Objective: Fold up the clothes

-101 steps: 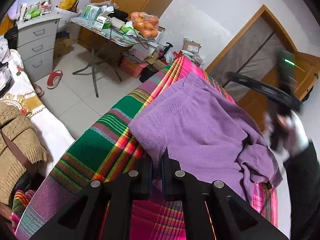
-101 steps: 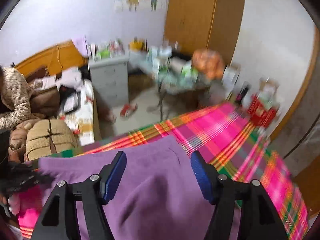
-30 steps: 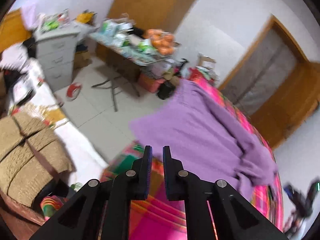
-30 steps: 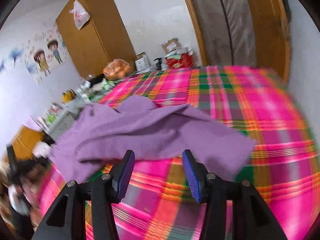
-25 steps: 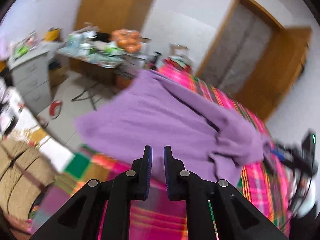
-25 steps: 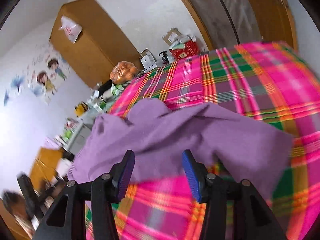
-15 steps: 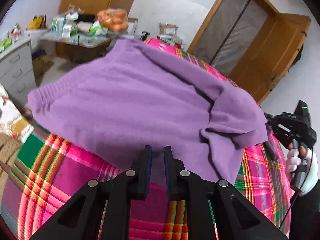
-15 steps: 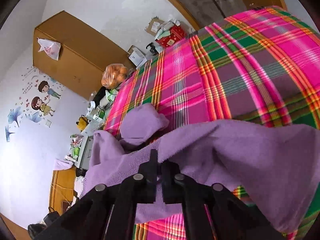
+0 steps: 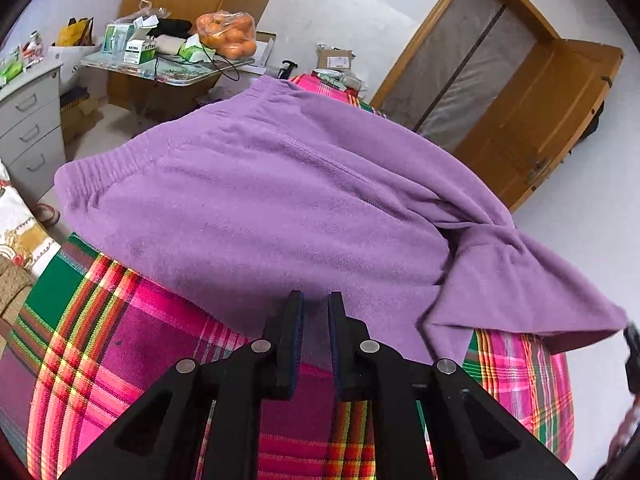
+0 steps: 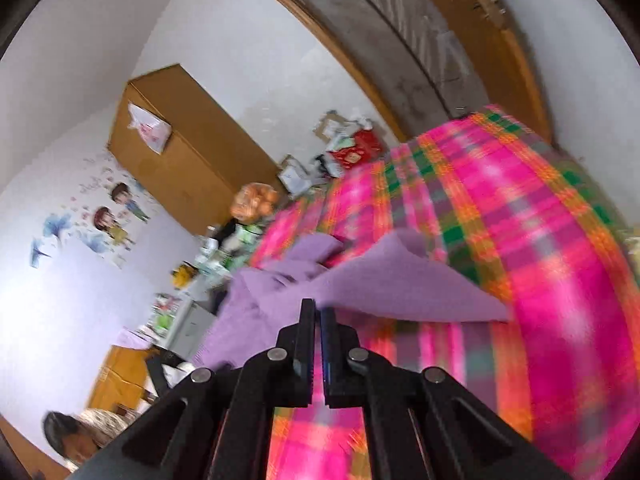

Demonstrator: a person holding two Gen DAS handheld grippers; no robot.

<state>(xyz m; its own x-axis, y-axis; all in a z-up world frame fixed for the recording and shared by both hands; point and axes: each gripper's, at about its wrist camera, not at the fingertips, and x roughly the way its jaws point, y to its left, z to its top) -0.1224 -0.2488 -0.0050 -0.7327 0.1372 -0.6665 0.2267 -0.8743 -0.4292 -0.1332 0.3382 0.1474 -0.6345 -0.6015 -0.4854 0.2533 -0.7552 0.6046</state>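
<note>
- The purple garment (image 9: pixel 280 208) is lifted and stretched in the air over the bed with its plaid blanket (image 9: pixel 120 320), ribbed band to one side and a twisted, bunched part toward the other end.
- We judge it soft, limp and light: a fleecy knit that sags between holds, drapes into folds by itself and will not keep a crease unless laid flat. It looks grippy, not slippery, and there is nothing to break.
- We would take hold at edges and corners, the ribbed band (image 9: pixel 100 164) or a hem, so the cloth hangs straight; pinching the middle would only bunch it more.
- Our left tongs (image 9: pixel 316 320) have their fingers drawn close with a narrow gap, and the near edge of the garment runs down between them, so we read them as clamped on it.
- Our right tongs (image 10: pixel 317 312) are drawn nearly together at a purple flap (image 10: pixel 400 284), seemingly pinching its edge, though motion blur keeps us from being certain.
- Hard to make out: whether this is trousers or a top, what lies under the twisted knot (image 9: pixel 480 240), and how much of the cloth rests on the bed.
- Beyond the bed stand a cluttered surface (image 9: pixel 172 72) with a bag of oranges (image 9: pixel 226 34) and a wooden door (image 9: pixel 540 120).
</note>
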